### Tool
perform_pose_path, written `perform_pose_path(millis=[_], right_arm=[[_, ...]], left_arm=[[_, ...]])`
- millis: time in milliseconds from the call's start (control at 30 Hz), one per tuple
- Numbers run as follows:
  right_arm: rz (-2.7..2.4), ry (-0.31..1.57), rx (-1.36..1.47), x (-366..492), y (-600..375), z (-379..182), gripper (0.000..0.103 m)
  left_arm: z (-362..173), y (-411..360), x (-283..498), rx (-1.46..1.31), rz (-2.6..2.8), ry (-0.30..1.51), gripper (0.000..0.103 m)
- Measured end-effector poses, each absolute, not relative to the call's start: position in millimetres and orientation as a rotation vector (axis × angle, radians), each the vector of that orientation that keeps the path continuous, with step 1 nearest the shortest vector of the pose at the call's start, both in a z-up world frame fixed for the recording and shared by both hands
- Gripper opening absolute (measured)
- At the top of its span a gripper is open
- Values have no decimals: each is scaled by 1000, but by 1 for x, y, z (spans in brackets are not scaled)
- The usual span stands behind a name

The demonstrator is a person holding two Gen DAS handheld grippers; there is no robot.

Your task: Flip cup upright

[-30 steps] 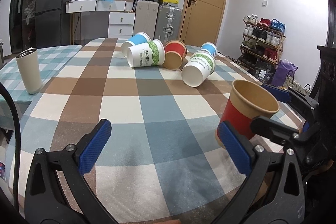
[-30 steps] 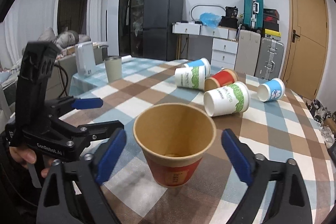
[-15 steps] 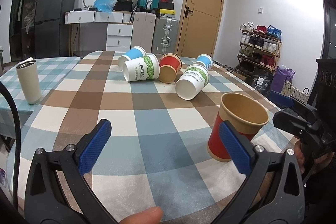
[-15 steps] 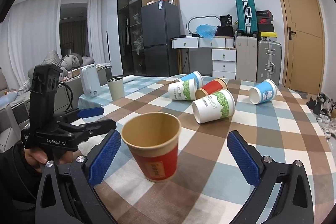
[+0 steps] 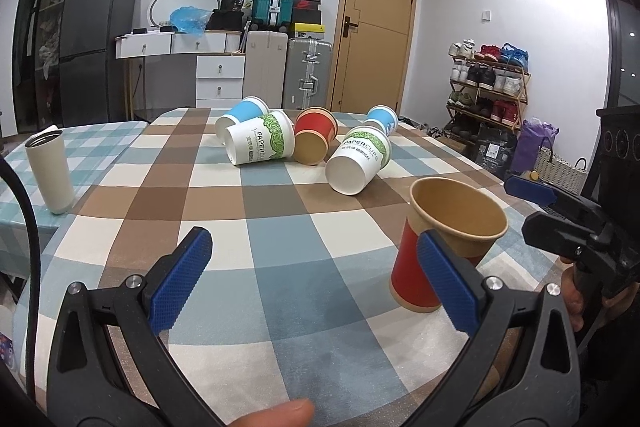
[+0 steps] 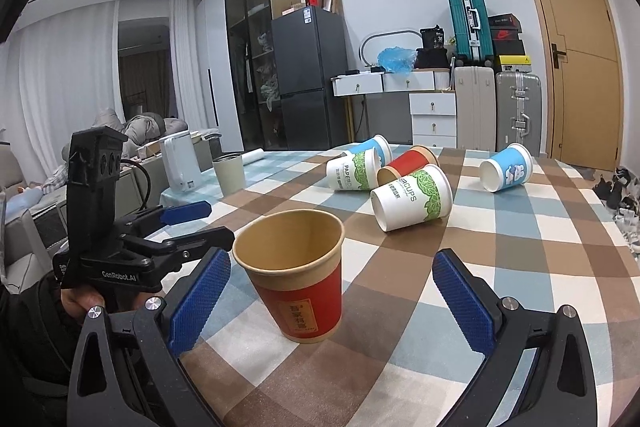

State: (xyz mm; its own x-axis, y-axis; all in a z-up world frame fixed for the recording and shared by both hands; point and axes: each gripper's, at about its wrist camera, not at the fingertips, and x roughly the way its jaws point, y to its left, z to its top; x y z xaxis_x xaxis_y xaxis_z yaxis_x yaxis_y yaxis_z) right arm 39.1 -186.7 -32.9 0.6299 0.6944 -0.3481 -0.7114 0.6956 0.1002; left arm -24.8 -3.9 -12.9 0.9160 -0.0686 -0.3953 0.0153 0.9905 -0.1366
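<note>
**Red cup upright, both claws released**

My right gripper [image 6: 332, 291] gapes wide around the red cup [image 6: 298, 275], which stands mouth-up on the checked table [image 6: 520, 247]; its left pad seems just clear. My left gripper [image 5: 316, 279] spreads empty. Only its camera shows the shoe rack [image 5: 486, 83].

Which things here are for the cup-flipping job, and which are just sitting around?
For the job: upright red cup; five tipped cups, like the green-leaf cup and blue cup; right tongs; left tongs, both open.

Just sitting around: beige tumbler, suitcases, fridge.
</note>
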Motion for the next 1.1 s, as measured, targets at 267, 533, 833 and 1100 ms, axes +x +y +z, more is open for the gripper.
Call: perform_pose_path(millis=[267, 533, 833, 1100], right_arm=[[807, 377, -42, 38, -187, -34, 103], [807, 378, -42, 39, -186, -34, 103], [806, 378, -41, 39, -187, -34, 103], [806, 379, -42, 39, -187, -34, 103]], left_arm=[[-13, -3, -25, -128, -42, 414, 102], [-15, -2, -26, -124, -43, 415, 102], [-15, -1, -26, -123, -43, 413, 102], [-16, 0, -26, -121, -42, 413, 102]])
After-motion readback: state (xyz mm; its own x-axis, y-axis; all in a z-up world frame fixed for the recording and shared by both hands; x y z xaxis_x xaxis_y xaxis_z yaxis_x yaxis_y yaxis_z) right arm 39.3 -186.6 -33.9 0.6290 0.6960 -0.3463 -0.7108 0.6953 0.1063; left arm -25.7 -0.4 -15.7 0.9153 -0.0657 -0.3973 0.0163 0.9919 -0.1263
